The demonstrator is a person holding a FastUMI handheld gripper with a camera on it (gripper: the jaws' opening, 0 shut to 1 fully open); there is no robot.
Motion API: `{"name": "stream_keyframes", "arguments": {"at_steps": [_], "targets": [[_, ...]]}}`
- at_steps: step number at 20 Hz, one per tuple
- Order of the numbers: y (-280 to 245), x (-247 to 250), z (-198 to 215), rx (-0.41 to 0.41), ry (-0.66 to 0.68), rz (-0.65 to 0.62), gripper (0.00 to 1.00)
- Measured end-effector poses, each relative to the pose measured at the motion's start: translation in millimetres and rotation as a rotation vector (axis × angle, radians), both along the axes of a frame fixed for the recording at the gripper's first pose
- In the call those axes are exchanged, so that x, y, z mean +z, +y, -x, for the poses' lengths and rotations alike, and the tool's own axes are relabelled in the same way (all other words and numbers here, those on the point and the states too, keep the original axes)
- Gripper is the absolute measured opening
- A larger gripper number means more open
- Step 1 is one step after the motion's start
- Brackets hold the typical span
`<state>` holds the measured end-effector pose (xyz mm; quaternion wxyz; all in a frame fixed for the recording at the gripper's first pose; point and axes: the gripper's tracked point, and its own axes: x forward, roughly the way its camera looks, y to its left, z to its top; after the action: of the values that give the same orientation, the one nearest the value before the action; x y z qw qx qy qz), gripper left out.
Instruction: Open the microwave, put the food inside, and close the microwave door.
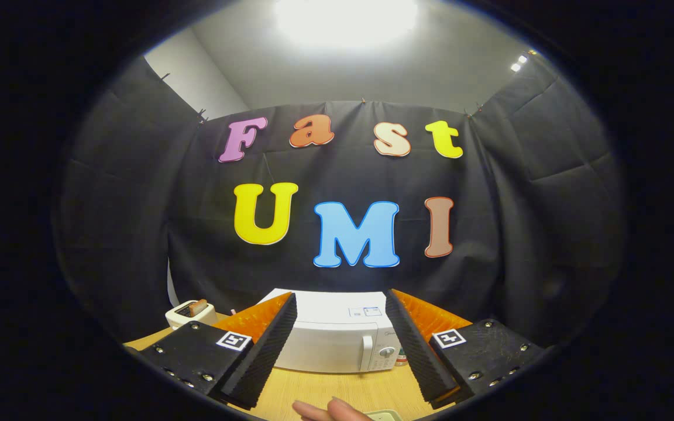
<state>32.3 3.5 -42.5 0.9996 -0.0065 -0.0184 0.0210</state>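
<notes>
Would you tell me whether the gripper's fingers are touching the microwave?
Apart. The gripper view shows the gripper open, bare table separating it from the microwave beyond.

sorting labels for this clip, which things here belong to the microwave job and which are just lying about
For the job:
- microwave, door shut, on the wooden table, beyond the fingers
- gripper, jaws wide apart, holding nothing
- hand near a pale item, too cut off to identify

Lying about:
- toaster with toast in it, beside the microwave

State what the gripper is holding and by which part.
Nothing. The gripper is open, its fingers spread apart in the air, with the closed microwave beyond them.
</notes>
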Motion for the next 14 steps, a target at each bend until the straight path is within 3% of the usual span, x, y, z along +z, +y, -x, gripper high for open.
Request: {"name": "stream_keyframes", "arguments": {"at_steps": [14], "targets": [[4.6,7.0,2.3,0.053,-0.011,0.001,0.96]]}}
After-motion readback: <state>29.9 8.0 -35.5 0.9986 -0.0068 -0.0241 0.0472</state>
